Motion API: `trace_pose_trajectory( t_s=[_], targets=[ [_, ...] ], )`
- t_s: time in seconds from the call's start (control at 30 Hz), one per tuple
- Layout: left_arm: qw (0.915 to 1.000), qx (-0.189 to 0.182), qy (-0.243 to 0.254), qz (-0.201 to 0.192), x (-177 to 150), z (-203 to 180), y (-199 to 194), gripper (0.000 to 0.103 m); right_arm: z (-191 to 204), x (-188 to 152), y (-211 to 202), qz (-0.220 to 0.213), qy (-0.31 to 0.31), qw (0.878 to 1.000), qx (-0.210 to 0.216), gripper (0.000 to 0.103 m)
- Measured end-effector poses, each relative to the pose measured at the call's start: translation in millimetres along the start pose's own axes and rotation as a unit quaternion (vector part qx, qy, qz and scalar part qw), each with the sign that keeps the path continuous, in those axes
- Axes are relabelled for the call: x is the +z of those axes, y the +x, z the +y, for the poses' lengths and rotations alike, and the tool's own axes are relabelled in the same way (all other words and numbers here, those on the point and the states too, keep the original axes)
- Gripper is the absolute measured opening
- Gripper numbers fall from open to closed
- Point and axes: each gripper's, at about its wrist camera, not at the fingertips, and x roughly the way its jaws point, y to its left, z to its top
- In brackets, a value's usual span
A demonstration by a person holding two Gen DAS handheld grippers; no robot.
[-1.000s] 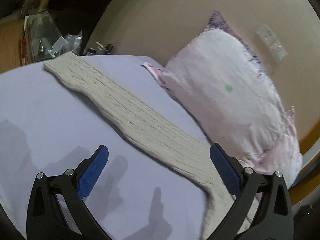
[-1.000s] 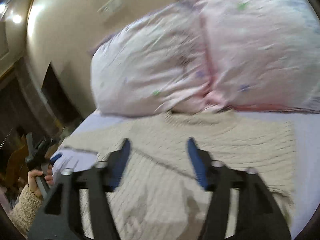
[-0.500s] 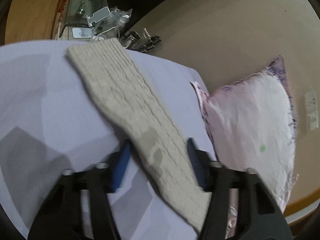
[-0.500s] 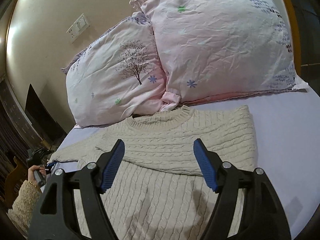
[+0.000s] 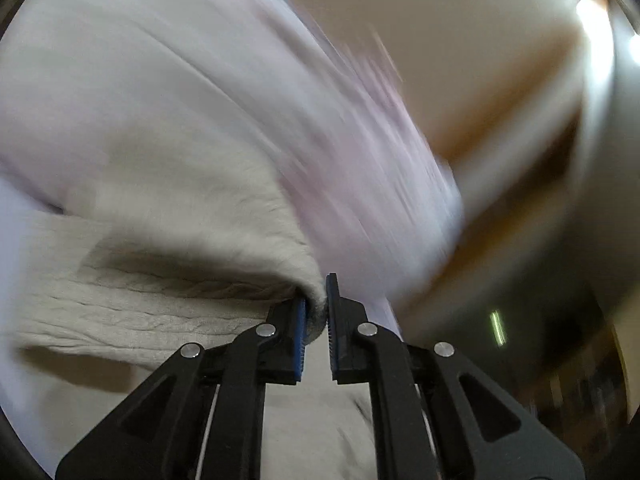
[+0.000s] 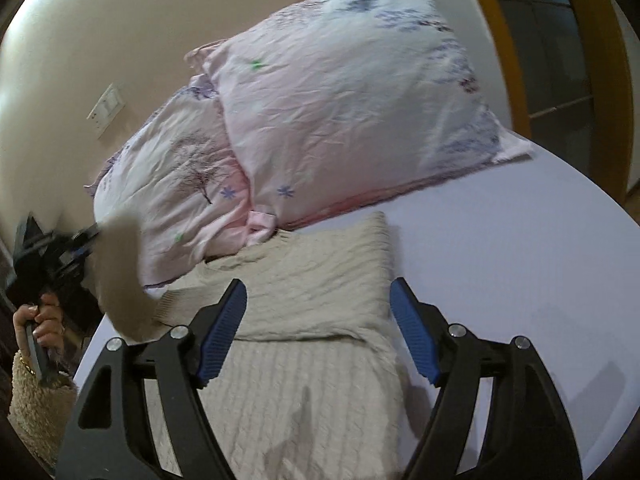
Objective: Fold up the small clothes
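A cream cable-knit sweater (image 6: 304,344) lies on the lilac bedsheet (image 6: 500,280), neck toward the pillows, its right sleeve folded across the chest. My left gripper (image 5: 317,312) is shut on the left sleeve (image 5: 192,240) near its cuff and holds it lifted; that view is blurred by motion. In the right wrist view the left gripper (image 6: 60,256) shows at the far left with the raised sleeve (image 6: 120,280) hanging from it. My right gripper (image 6: 320,332) is open and empty, hovering over the sweater's chest.
Two pink floral pillows (image 6: 320,112) lean against the beige wall (image 6: 100,20) just behind the sweater's neck. A wall switch (image 6: 106,110) is on the left. Wooden door frames (image 6: 600,60) stand at the right beyond the bed's edge.
My left gripper closed on the sleeve and lifted it, swinging fast. My right gripper stayed open over the sweater and shifted slightly, its view tilting.
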Motion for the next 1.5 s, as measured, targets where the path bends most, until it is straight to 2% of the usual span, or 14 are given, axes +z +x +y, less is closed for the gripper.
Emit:
trace_pose_trajectory(
  t_s=[0.07, 0.13, 0.27, 0.33, 0.4, 0.57, 0.77, 0.97, 1.13, 1.27, 1.3, 1.37, 1.4, 1.5],
  targets=[
    [0.9943, -0.020, 0.023, 0.102, -29.9, -26.4, 60.2, 0.007, -6.1, -4.7, -8.0, 0.009, 0.004, 1.000, -0.005, 0.074],
    [0.9902, -0.026, 0.035, 0.133, -48.7, -32.1, 68.7, 0.007, -11.2, -8.7, -22.0, 0.012, 0.000, 1.000, -0.001, 0.075],
    [0.9917, 0.008, 0.076, 0.103, -73.0, -19.2, -1.7, 0.014, -25.6, -23.5, -53.6, 0.040, -0.011, 0.999, 0.027, 0.082],
    [0.9919, 0.033, 0.085, 0.088, -77.1, -4.0, -45.6, 0.044, -33.4, -34.9, -65.1, 0.072, 0.007, 0.995, 0.074, 0.082],
    [0.9905, 0.074, 0.093, 0.068, -96.2, 10.9, -102.2, 0.056, -39.9, -48.9, -77.4, 0.101, 0.028, 0.987, 0.118, 0.082],
    [0.9905, 0.119, 0.028, 0.063, -153.7, 61.0, -201.3, 0.064, -53.4, -95.1, -103.1, 0.188, 0.084, 0.962, 0.178, 0.080],
    [0.9855, 0.121, -0.063, 0.100, -220.1, 109.2, -228.8, 0.066, -71.0, -151.9, -80.6, 0.298, 0.174, 0.924, 0.163, 0.070],
    [0.9882, 0.061, -0.100, 0.098, -241.4, 123.0, -204.2, 0.066, -61.8, -180.7, -49.8, 0.316, 0.213, 0.897, 0.224, 0.048],
    [0.9879, 0.028, -0.114, 0.101, -250.7, 122.9, -178.5, 0.064, -54.8, -185.1, -39.7, 0.317, 0.220, 0.887, 0.253, 0.015],
    [0.9850, 0.026, -0.144, 0.092, -255.1, 123.8, -171.8, 0.059, -53.9, -179.5, -42.5, 0.305, 0.214, 0.888, 0.268, 0.008],
    [0.9841, 0.035, -0.150, 0.088, -257.3, 124.9, -173.0, 0.048, -52.7, -178.2, -46.2, 0.300, 0.207, 0.891, 0.271, 0.007],
    [0.9801, 0.040, -0.173, 0.088, -262.3, 130.0, -171.9, 0.012, -44.6, -168.4, -53.6, 0.286, 0.186, 0.896, 0.285, 0.007],
    [0.9783, 0.030, -0.186, 0.086, -264.1, 132.1, -172.0, 0.006, -41.9, -162.0, -56.1, 0.281, 0.177, 0.898, 0.289, 0.007],
    [0.9755, 0.034, -0.199, 0.087, -265.0, 130.3, -167.6, 0.006, -37.4, -146.3, -63.3, 0.258, 0.162, 0.906, 0.294, 0.007]
  ],
)
